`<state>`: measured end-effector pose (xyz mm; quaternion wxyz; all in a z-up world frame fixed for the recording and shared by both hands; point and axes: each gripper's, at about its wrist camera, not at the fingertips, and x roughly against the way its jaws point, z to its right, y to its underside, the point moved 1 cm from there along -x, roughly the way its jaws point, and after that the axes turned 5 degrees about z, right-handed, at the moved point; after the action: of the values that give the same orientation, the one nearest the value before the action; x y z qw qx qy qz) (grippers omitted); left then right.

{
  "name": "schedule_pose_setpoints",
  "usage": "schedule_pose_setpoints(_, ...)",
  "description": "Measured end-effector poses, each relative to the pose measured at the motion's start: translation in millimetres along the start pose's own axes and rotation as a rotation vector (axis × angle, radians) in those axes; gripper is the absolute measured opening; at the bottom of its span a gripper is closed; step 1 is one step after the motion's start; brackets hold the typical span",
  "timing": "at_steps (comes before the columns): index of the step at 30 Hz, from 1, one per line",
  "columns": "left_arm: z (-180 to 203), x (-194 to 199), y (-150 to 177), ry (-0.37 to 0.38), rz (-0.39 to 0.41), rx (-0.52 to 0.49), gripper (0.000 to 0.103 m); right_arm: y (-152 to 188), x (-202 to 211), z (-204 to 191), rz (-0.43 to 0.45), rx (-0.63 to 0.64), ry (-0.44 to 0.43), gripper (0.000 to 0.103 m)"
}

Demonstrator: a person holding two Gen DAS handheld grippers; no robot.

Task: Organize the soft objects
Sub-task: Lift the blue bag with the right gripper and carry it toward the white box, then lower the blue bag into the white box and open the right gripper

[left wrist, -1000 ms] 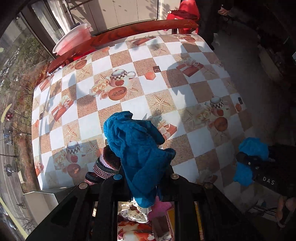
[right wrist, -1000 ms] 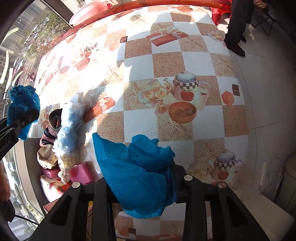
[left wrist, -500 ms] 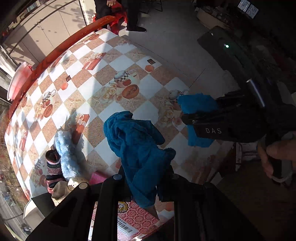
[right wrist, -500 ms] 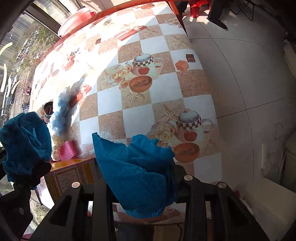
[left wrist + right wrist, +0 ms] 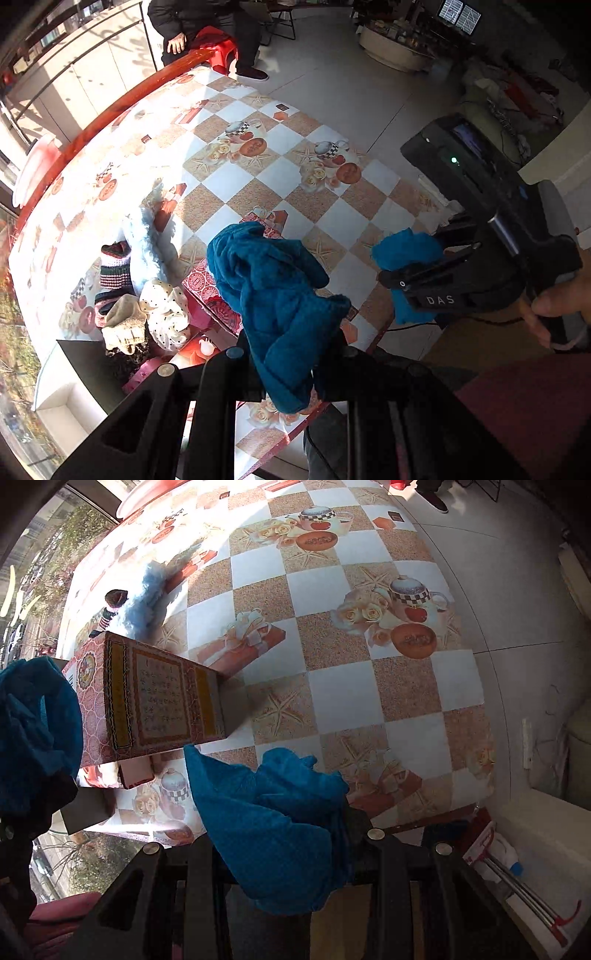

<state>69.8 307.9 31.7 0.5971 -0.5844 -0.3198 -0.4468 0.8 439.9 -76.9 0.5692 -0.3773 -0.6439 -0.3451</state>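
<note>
left gripper (image 5: 291,354): clamping one bunched end of a fuzzy teal-blue fleece cloth (image 5: 273,291), lifting it above the near edge of the table so it is hanging free
right gripper (image 5: 291,853): pinching another bunch of what is likely the same teal cloth; in the left view it is sitting to the right of the red box, just off the table edge
why held so: both ends being raised apart, probably to spread or fold the cloth before storing; judgement only
red patterned cardboard box (image 5: 147,698): standing on the checkered tablecloth table (image 5: 369,686) near its front edge, likely the container for the soft things
pile left of the box: fluffy light-blue plush piece (image 5: 144,243), striped knit hat (image 5: 114,269), beige knit item (image 5: 122,325), white polka-dot fabric (image 5: 166,310), all lying touching one another, waiting to be sorted
risk: cloth sagging between the grippers and snagging on the box rim
</note>
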Motion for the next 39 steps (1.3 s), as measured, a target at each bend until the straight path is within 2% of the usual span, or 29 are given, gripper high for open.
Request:
schedule_pose_setpoints(4,-42.7,25.3,38.8,-0.091,0.035,0.101,0.019,21.8,3.9,-44.2,-0.011,0.126,-0.035,0.036)
schedule_pose_setpoints(8,-88.1,37.9,81.9,-0.182,0.036,0.273,0.019,27.0,18.4,-98.6,0.027,0.323,-0.058,0.036)
schedule_pose_setpoints(12,-125.4,47.3,119.7,-0.313,0.012,0.403,0.019,20.7,26.9,-151.5,0.064,0.502,-0.043,0.036)
schedule_pose_setpoints(18,-159.0,66.6,167.4,-0.393,0.02,0.563,0.019,2.6,31.7,-218.9,0.092,0.705,-0.033,0.036)
schedule_pose_setpoints(25,-181.6,70.8,213.7,-0.451,0.015,0.731,0.019,-9.6,32.9,-294.3,0.098,0.867,-0.062,0.036)
schedule_pose_setpoints(30,-190.5,62.3,242.0,-0.464,-0.015,0.854,0.019,-13.5,29.1,-338.4,0.062,0.883,-0.127,0.036)
schedule_pose_setpoints(33,-194.0,58.5,256.9,-0.456,-0.028,0.925,0.019,-8.9,21.8,-360.9,0.038,0.902,-0.136,0.036)
schedule_pose_setpoints(39,-196.4,54.0,274.5,-0.476,-0.053,0.981,0.019,0.5,4.8,-389.2,-0.017,0.943,-0.147,0.036)
